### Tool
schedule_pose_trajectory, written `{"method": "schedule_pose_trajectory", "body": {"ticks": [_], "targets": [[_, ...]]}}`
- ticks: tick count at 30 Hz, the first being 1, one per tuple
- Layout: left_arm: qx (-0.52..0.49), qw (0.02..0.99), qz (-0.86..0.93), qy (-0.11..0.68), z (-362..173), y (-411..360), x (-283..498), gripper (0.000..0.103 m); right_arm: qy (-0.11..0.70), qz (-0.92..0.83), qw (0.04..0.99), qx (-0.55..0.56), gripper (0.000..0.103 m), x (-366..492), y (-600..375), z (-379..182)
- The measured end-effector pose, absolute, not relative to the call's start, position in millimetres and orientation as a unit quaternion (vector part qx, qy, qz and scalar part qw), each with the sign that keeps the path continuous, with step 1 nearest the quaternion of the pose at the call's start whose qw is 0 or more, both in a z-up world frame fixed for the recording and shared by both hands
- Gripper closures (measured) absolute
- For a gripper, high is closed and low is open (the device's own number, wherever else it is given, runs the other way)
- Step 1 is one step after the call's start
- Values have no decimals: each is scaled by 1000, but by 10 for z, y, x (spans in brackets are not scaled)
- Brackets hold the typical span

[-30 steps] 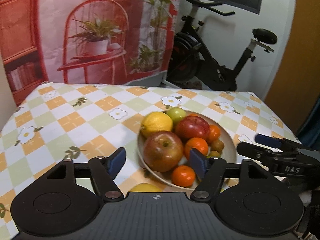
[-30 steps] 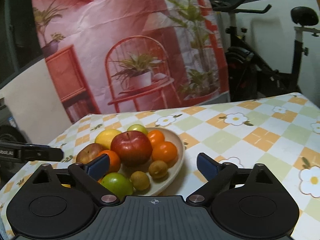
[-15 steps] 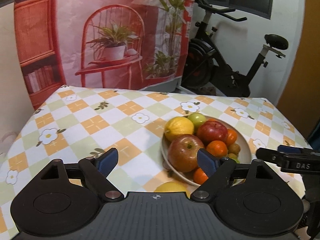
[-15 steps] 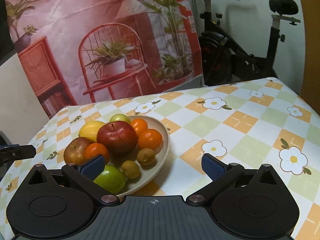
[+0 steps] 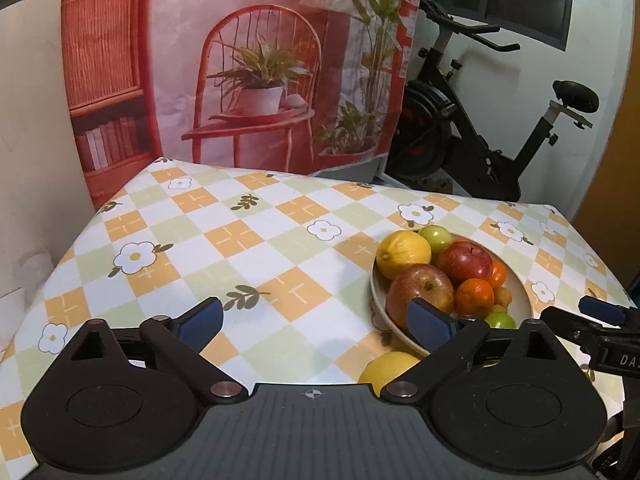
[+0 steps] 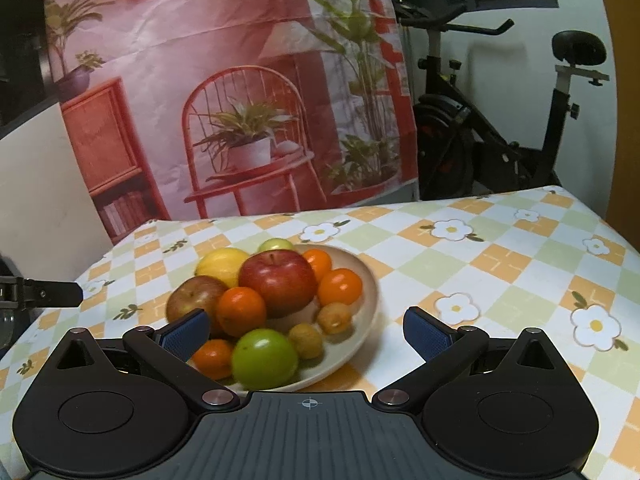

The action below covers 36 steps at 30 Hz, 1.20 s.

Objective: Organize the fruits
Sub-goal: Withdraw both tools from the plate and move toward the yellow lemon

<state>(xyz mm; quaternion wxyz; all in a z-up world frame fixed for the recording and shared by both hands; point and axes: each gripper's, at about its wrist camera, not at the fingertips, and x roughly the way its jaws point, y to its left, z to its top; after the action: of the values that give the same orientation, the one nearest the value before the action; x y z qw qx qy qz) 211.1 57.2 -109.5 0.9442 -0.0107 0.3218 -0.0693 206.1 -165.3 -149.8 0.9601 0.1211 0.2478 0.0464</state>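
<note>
Seemingly between picks, both tongs — left gripper [image 5: 316, 320] and right gripper [image 6: 306, 330] — hover released and empty near the heaped fruit bowl [image 6: 366, 280], one lemon [image 5: 386, 366] outside.

Fruits [image 6: 276, 284] in bowl [image 6: 366, 280], on table [image 5: 248, 240]

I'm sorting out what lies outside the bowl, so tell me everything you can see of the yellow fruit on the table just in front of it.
The yellow fruit shows only in the left wrist view, and only in part: a rounded, smooth-looking, plain yellow top, probably a lemon like the one in the bowl. It lies on the checked tablecloth just outside the bowl's near rim; whether it touches the rim cannot be told. Its lower half is hidden behind the left gripper, whose open fingers do not grip it.
</note>
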Motion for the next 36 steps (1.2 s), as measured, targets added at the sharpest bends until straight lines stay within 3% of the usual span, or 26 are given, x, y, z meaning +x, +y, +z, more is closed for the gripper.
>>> {"method": "schedule_pose_trajectory", "body": {"ticks": [22, 28, 30, 34, 36], "targets": [[29, 932, -113, 344, -1288, 829, 2173, 1, 307, 139, 941, 14, 1, 2057, -776, -1472], [38, 927, -125, 352, -1344, 841, 2214, 13, 328, 168, 929, 30, 3, 2071, -749, -1509], [33, 925, -131, 354, -1355, 859, 2232, 17, 336, 177, 925, 35, 8, 2073, -726, -1534], [10, 920, -158, 358, -1366, 883, 2269, 38, 347, 194, 917, 33, 26, 2073, -676, -1572], [1, 917, -170, 360, -1377, 871, 2277, 42, 351, 200, 914, 28, 32, 2076, -644, -1588]]}}
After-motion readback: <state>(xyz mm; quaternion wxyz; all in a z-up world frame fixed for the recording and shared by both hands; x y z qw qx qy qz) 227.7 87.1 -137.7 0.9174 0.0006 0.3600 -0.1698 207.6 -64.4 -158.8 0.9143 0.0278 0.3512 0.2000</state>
